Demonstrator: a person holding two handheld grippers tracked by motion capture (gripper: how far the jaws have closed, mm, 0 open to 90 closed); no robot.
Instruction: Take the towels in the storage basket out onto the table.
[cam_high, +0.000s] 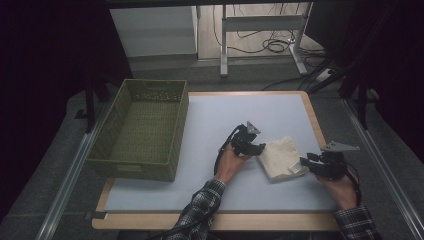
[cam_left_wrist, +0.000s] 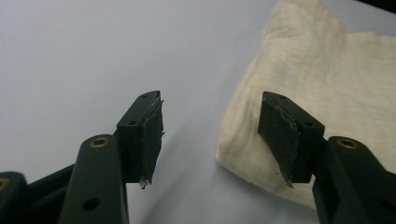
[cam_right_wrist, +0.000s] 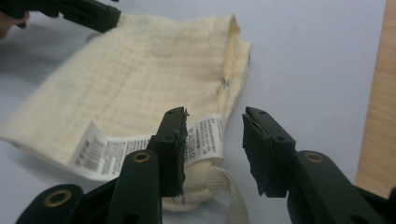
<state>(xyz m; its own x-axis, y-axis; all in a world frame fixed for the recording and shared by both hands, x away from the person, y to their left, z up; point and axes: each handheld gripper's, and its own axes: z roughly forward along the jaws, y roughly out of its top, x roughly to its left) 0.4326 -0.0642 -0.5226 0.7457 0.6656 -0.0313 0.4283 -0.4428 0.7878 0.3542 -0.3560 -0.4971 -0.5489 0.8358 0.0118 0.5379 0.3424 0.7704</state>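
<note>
1. Two claws work at a folded cream cloth (cam_high: 281, 157) lying toward the right edge of the tabletop (cam_high: 210, 120), nearer its front edge than its back.
2. Left claw (cam_left_wrist: 210, 135): jaws stand apart with nothing gripped; one jaw is over the bare tabletop, the other over the cloth's near corner. In the high view the left claw (cam_high: 256, 148) sits at the cloth's left side.
3. Right claw (cam_right_wrist: 214, 148): jaws part-open, nothing pinched between them. A white care label (cam_right_wrist: 140, 147) and a woven loop (cam_right_wrist: 231, 193) lie at the cloth's near end, just behind and below the jaws.
4. In the high view the right claw (cam_high: 306, 162) meets the cloth's right end.
5. A green woven basket (cam_high: 145, 127) stands along the tabletop's left edge, well apart from the cloth.
</note>
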